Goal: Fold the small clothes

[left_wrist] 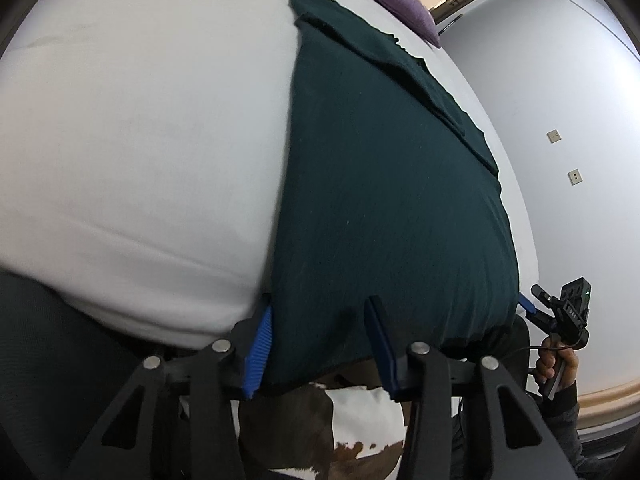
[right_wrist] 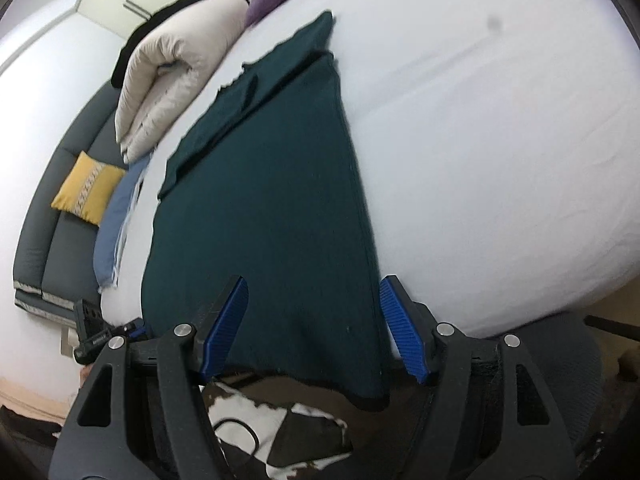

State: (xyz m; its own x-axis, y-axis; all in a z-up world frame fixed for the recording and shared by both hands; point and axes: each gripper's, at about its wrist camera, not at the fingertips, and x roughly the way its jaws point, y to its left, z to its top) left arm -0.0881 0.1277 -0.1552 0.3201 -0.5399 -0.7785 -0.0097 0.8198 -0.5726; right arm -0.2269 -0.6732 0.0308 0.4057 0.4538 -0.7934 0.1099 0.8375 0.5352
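A dark green garment (left_wrist: 380, 184) lies flat on the white bed (left_wrist: 140, 140), its near hem hanging over the bed's edge. My left gripper (left_wrist: 320, 340) is open, its blue pads on either side of the hem's left corner. My right gripper (right_wrist: 316, 328) is open, straddling the hem's other corner of the same garment (right_wrist: 272, 208). The right gripper also shows in the left wrist view (left_wrist: 560, 316) at the garment's far corner. The far end of the garment has a folded-over layer.
A purple cushion (left_wrist: 404, 4) sits at the far end of the bed. A folded beige duvet (right_wrist: 172, 68), a blue cloth (right_wrist: 116, 216) and a grey sofa with a yellow pillow (right_wrist: 86, 188) lie to the left. A brown-and-white rug (left_wrist: 352, 432) lies below the bed edge.
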